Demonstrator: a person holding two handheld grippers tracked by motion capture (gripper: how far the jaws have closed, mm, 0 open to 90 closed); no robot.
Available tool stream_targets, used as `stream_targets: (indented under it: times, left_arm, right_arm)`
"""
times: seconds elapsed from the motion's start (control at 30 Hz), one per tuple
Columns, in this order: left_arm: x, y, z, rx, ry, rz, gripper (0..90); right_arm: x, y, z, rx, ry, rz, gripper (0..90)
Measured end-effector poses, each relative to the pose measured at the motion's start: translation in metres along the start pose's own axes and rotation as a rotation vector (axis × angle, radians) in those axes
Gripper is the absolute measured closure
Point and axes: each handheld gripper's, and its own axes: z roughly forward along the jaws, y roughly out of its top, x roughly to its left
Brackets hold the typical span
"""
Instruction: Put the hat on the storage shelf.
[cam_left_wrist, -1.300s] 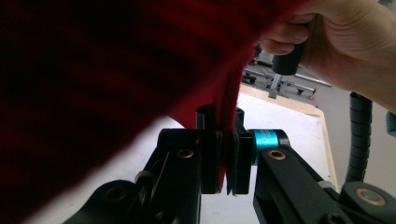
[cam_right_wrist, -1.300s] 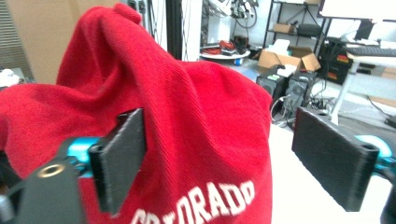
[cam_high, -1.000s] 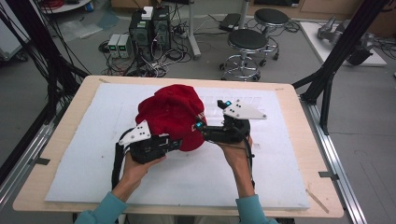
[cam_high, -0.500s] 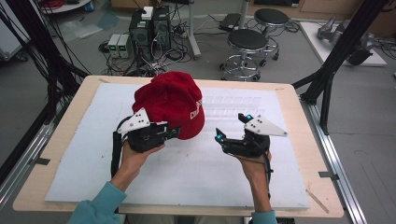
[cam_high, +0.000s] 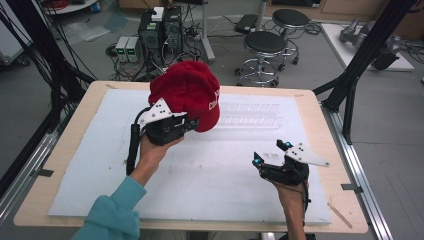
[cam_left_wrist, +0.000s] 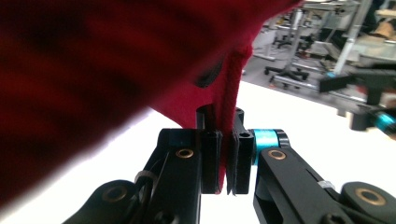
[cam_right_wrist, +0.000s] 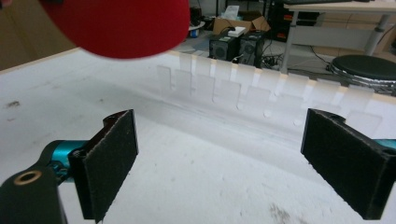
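We see the left gripper (cam_high: 192, 123) lifting a red cap (cam_high: 187, 92) above the far-left part of the desk (cam_high: 55, 150). Its jaws are pressed together on the cap's edge, and in the left gripper view the red fabric (cam_left_wrist: 116, 60) hangs down between the two black pads with a stitched seam beside them. The cap is soft cloth, rounded on top, with some white letters on its side; it does not touch the mat.

The right gripper (cam_high: 272, 156) is low over the near-right part of the white mat (cam_high: 210, 185), well apart from the cap. Its jaws are spread wide, and the pads (cam_right_wrist: 112, 158) look rough and dark, with nothing between them.

Between the two grippers the mat is free, so there is wide room there. The mat is pale, with small grey marks and a row of clear square patches (cam_high: 250, 112) near the far side. The desk has a light wooden rim. Behind it stand two black stools (cam_high: 265, 47), computer boxes (cam_high: 160, 32) and many cables on a grey floor.
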Motion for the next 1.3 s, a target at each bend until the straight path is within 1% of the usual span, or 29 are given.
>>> stream_targets:
  times: [0.03, 0.07, 0.1, 0.17, 0.2, 0.23, 0.33, 0.37, 0.4, 0.43, 0.5, 0.53, 0.57, 0.6, 0.63, 0.7, 0.73, 0.8, 0.83, 0.87, 0.9, 0.93, 1.0, 1.03, 1.1, 1.2, 1.23, 1.27, 1.3]
  left_arm:
    - [0.000, 0.000, 0.000, 0.000, 0.000, 0.000, 85.3]
    - [0.003, 0.003, 0.005, 0.000, 0.019, 0.000, 85.3]
    - [0.003, 0.003, 0.005, 0.000, 0.019, 0.000, 85.3]
    - [0.005, 0.005, 0.011, 0.014, 0.035, 0.006, 85.3]
    - [0.006, 0.007, 0.017, 0.028, 0.052, 0.015, 85.3]
    - [0.006, 0.007, 0.017, 0.028, 0.052, 0.015, 85.3]
    - [0.007, 0.010, 0.027, 0.042, 0.069, 0.025, 85.3]
    - [0.007, 0.012, 0.034, 0.048, 0.080, 0.030, 85.3]
    - [0.007, 0.012, 0.034, 0.048, 0.080, 0.030, 85.3]
    - [0.006, 0.012, 0.039, 0.060, 0.092, 0.031, 85.3]
    - [0.006, 0.012, 0.042, 0.067, 0.098, 0.034, 85.3]
    - [0.006, 0.012, 0.045, 0.071, 0.106, 0.036, 85.3]
    - [0.005, 0.011, 0.049, 0.086, 0.122, 0.041, 85.3]
    - [0.005, 0.011, 0.049, 0.086, 0.122, 0.041, 85.3]
    - [0.005, 0.010, 0.051, 0.087, 0.129, 0.038, 85.3]
    - [0.005, 0.009, 0.054, 0.096, 0.145, 0.038, 85.3]
    - [0.005, 0.008, 0.055, 0.107, 0.162, 0.046, 85.3]
    - [0.005, 0.008, 0.055, 0.118, 0.169, 0.056, 85.3]
    - [0.006, 0.007, 0.056, 0.120, 0.180, 0.054, 85.3]
    - [0.007, 0.007, 0.056, 0.134, 0.198, 0.061, 85.3]
    - [0.007, 0.007, 0.056, 0.134, 0.198, 0.061, 85.3]
    - [0.008, 0.006, 0.057, 0.143, 0.209, 0.060, 85.3]
    - [0.008, 0.006, 0.057, 0.148, 0.214, 0.065, 85.3]
    - [0.008, 0.005, 0.057, 0.162, 0.232, 0.071, 85.3]
    - [0.007, 0.003, 0.057, 0.169, 0.243, 0.070, 85.3]
    - [0.007, 0.001, 0.059, 0.176, 0.255, 0.075, 85.3]
    - [0.006, -0.002, 0.060, 0.193, 0.263, 0.077, 85.3]
    - [0.006, -0.002, 0.060, 0.193, 0.263, 0.077, 85.3]
    - [0.006, -0.003, 0.060, 0.198, 0.269, 0.077, 85.3]
  right_arm:
    - [-0.002, -0.003, -0.001, 0.003, -0.003, 0.004, 9.9]
    - [-0.003, -0.006, -0.002, 0.003, -0.002, 0.008, 9.9]
    - [-0.003, -0.006, -0.002, 0.003, -0.002, 0.008, 9.9]
    - [-0.007, -0.015, -0.004, 0.007, -0.005, 0.025, 9.9]
    - [-0.009, -0.018, -0.004, 0.008, -0.007, 0.027, 9.9]
    - [-0.010, -0.020, -0.005, 0.013, -0.005, 0.035, 9.9]
    - [-0.012, -0.025, -0.006, 0.010, -0.012, 0.033, 9.9]
    - [-0.015, -0.029, -0.007, 0.001, -0.019, 0.034, 9.9]
    - [-0.016, -0.032, -0.008, -0.002, -0.020, 0.042, 9.9]
    - [-0.018, -0.034, -0.009, -0.003, -0.026, 0.041, 9.9]
    - [-0.020, -0.039, -0.011, -0.007, -0.028, 0.053, 9.9]
    - [-0.020, -0.039, -0.011, -0.007, -0.028, 0.053, 9.9]
    - [-0.022, -0.043, -0.012, -0.008, -0.035, 0.063, 9.9]
    - [-0.022, -0.043, -0.012, -0.008, -0.035, 0.063, 9.9]
    - [-0.024, -0.048, -0.013, -0.011, -0.038, 0.073, 9.9]
    - [-0.025, -0.050, -0.013, -0.009, -0.039, 0.074, 9.9]
    - [-0.026, -0.054, -0.014, -0.006, -0.042, 0.078, 9.9]
    - [-0.027, -0.056, -0.014, -0.010, -0.043, 0.079, 9.9]
    - [-0.029, -0.061, -0.014, -0.007, -0.045, 0.086, 9.9]
    - [-0.029, -0.062, -0.014, -0.003, -0.046, 0.096, 9.9]
    - [-0.029, -0.062, -0.014, -0.003, -0.046, 0.096, 9.9]
    - [-0.029, -0.066, -0.013, -0.001, -0.044, 0.106, 9.9]
    - [-0.029, -0.067, -0.011, 0.003, -0.047, 0.096, 9.9]
    - [-0.028, -0.067, -0.012, -0.001, -0.048, 0.097, 9.9]
    - [-0.028, -0.066, -0.011, -0.020, -0.048, 0.094, 9.9]
    - [-0.027, -0.066, -0.009, -0.027, -0.046, 0.094, 9.9]
    - [-0.026, -0.066, -0.009, -0.041, -0.042, 0.087, 9.9]
    - [-0.025, -0.066, -0.009, -0.055, -0.037, 0.089, 9.9]
    - [-0.025, -0.066, -0.009, -0.069, -0.032, 0.075, 9.9]
